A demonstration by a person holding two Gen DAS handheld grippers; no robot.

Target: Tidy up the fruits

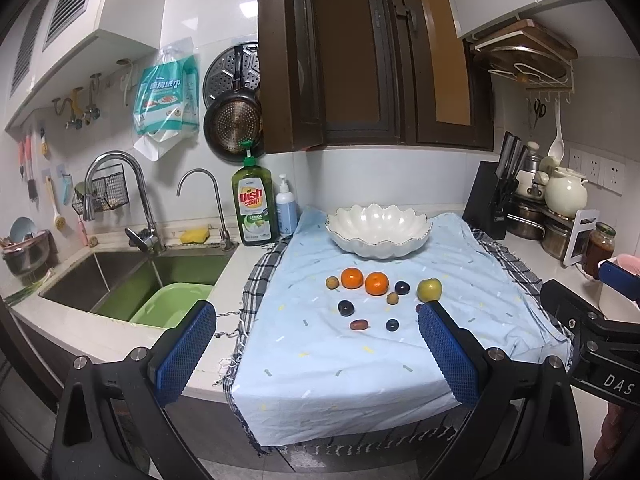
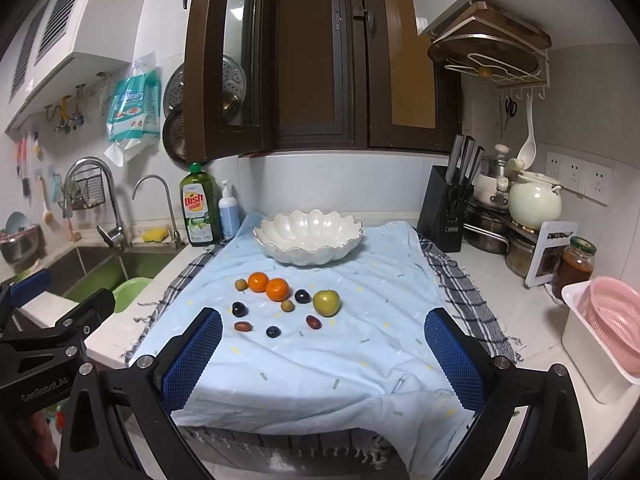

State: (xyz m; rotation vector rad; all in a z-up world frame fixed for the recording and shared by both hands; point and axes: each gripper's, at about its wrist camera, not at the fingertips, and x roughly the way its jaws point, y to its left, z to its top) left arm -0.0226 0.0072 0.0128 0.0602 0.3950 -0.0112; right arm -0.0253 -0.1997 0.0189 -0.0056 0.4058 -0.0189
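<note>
Pale blue cloth [image 2: 320, 360] covers the middle of the desk [image 2: 500, 280], laid over a checked cloth [image 2: 460, 284], and carries all the fruit in a loose cluster in front of a white scalloped bowl [image 2: 308, 236] that holds nothing. Two oranges [image 2: 277, 289] lie touching side by side, with a green apple [image 2: 326, 303] to their right and small dark plums [image 2: 239, 309], brownish round fruits [image 2: 241, 284] and reddish oval ones [image 2: 243, 326] scattered around them. From the right wrist view the reddish oval fruit [image 2: 314, 322] just below the apple shows whole; in the left wrist view the blue pad of a finger [image 1: 448, 354] covers nearly all of it. The right wrist view alone shows the pink colander [image 2: 612, 324] in full, while the left wrist view takes in more of the sink [image 1: 132, 276] and the green basin [image 1: 172, 304]. The left gripper [image 1: 316, 354] and right gripper [image 2: 322, 358] both hover near the front edge of the cloth with fingers spread wide and nothing between them. Each gripper appears only as a cut-off edge in the other's view. What kinds the small fruits are is hard to make out.
</note>
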